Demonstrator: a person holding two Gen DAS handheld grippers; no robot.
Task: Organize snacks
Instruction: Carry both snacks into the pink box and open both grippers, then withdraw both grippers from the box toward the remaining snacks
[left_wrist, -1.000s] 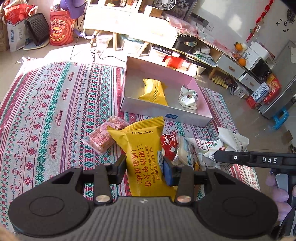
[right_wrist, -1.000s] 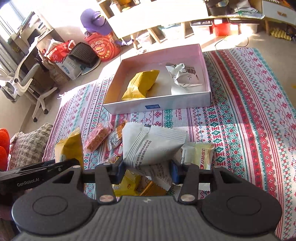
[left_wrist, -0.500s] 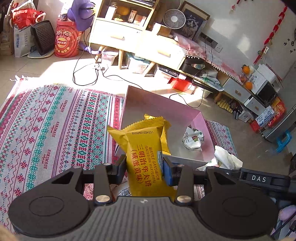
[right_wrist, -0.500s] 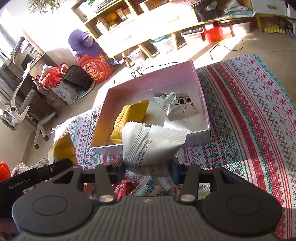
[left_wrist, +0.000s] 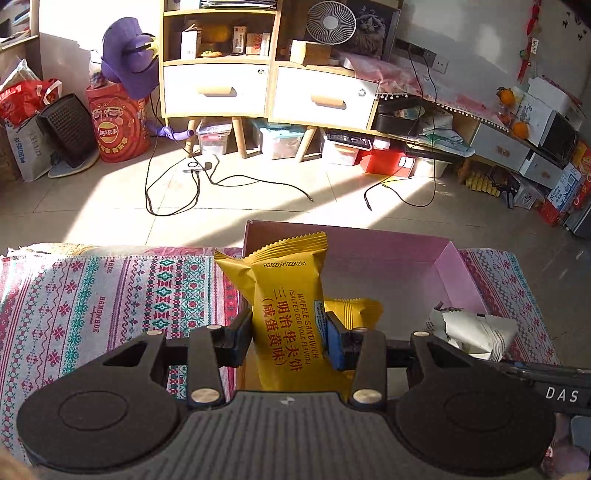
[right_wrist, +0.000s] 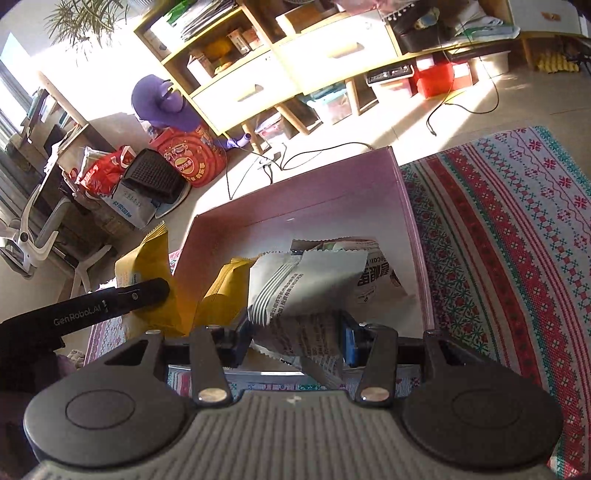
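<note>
Left hand-held gripper (left_wrist: 287, 334) clenched on a yellow waffle packet (left_wrist: 286, 295), held upright over the near left corner of the pink box (left_wrist: 388, 247); packet's lower end is cut off behind the gripper body. Right hand-held gripper (right_wrist: 295, 334) grasps a white packet (right_wrist: 299, 288) over the box's near edge. Right view alone shows the yellow packet's side; left view alone shows its printed front. Box sits on the patterned rug (left_wrist: 110, 295).

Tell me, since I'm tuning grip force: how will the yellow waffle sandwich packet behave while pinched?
The yellow waffle sandwich packet stands upright above the left gripper, so it is probably fairly stiff and light. Its glossy film may be slippery. The waffle inside could crack under a hard squeeze.
</note>
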